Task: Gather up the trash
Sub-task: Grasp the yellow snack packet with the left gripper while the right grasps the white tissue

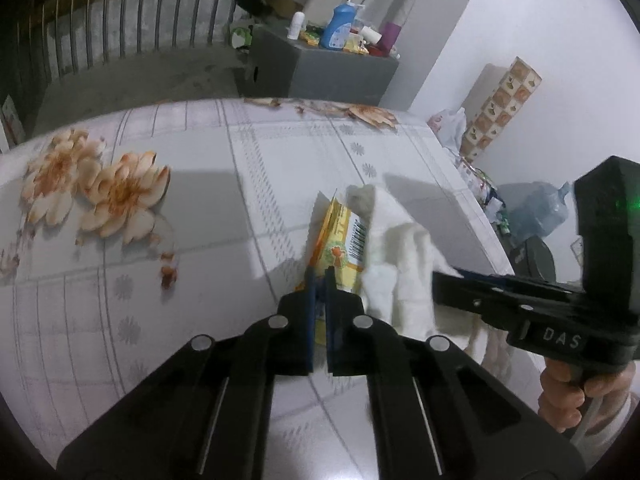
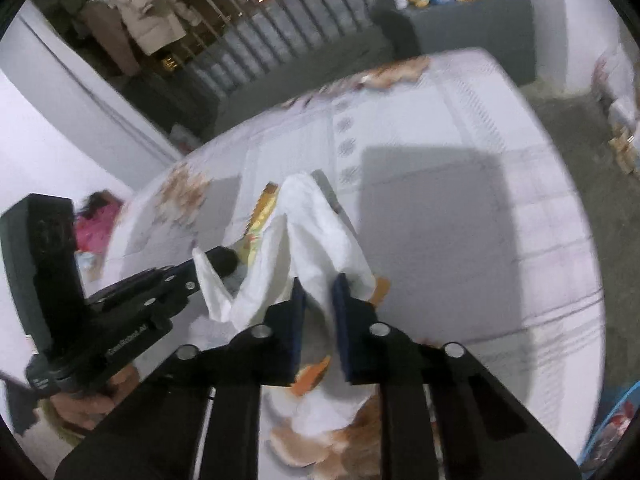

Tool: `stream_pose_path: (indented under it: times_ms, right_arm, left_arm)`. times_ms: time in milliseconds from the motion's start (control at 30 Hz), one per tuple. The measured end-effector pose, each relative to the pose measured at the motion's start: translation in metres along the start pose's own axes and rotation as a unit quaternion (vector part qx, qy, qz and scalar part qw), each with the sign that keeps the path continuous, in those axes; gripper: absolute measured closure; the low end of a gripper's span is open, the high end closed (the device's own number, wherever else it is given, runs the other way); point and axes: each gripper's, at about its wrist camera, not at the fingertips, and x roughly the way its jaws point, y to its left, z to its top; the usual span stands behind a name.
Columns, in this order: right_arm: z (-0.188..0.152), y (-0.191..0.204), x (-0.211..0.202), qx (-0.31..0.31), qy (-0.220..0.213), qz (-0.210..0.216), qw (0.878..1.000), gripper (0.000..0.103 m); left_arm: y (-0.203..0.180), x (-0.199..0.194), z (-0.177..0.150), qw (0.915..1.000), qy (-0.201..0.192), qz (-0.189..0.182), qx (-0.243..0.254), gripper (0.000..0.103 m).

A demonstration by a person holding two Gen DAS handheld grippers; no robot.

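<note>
A yellow snack wrapper [image 1: 344, 236] with a barcode lies on the flower-print tablecloth [image 1: 200, 184]. My left gripper [image 1: 319, 276] is shut on its near end, which runs between the blue pads. Beside it on the right is a crumpled white tissue [image 1: 400, 264]. My right gripper [image 1: 444, 274] comes in from the right, clamped on the tissue's edge. In the right wrist view the tissue [image 2: 316, 224] rises in folds between the right gripper's [image 2: 319, 286] pads, which press on it. The left gripper [image 2: 224, 260] reaches in from the left at the wrapper [image 2: 264, 208].
A grey box [image 1: 320, 68] beyond the table's far edge carries a blue bottle [image 1: 338, 26] and clutter. A railing [image 1: 120, 20] runs behind it. Right of the table stand a patterned roll [image 1: 500, 108] and a water jug [image 1: 536, 208]. A blue bin rim [image 2: 616, 420] shows at lower right.
</note>
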Motion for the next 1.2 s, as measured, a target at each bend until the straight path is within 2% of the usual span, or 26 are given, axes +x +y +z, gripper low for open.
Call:
stream_pose_path:
  times_ms: [233,400,700,900,1067,1200]
  right_arm:
    - [-0.031,0.019,-0.006,-0.023,0.015,0.018,0.999,0.090]
    - [-0.073,0.032,-0.020,-0.036,0.023,0.037,0.998,0.090]
    - [-0.160,0.070,-0.059,-0.090,0.027,0.018,0.995,0.090]
    - [-0.209,0.081,-0.083,-0.087,0.024,0.009,0.996,0.090]
    - [-0.233,0.080,-0.099,-0.074,0.017,0.018,0.997,0.094]
    - [-0.228,0.076,-0.119,-0.048,-0.016,0.037,0.998,0.095]
  left_arm:
    - [-0.003,-0.029,-0.035,0.9998,0.016,-0.004,-0.007,0.102]
    - [-0.013,-0.062,-0.081,0.9997,0.024,-0.005,-0.002,0.102]
    - [-0.043,-0.123,-0.182,0.9988,0.036,-0.026,0.020,0.103]
    - [-0.047,-0.149,-0.233,0.9978,0.044,-0.048,-0.006,0.103]
    - [-0.047,-0.167,-0.251,0.9984,0.028,-0.046,-0.016,0.103]
    - [-0.036,-0.175,-0.244,0.9985,0.006,-0.039,-0.039,0.103]
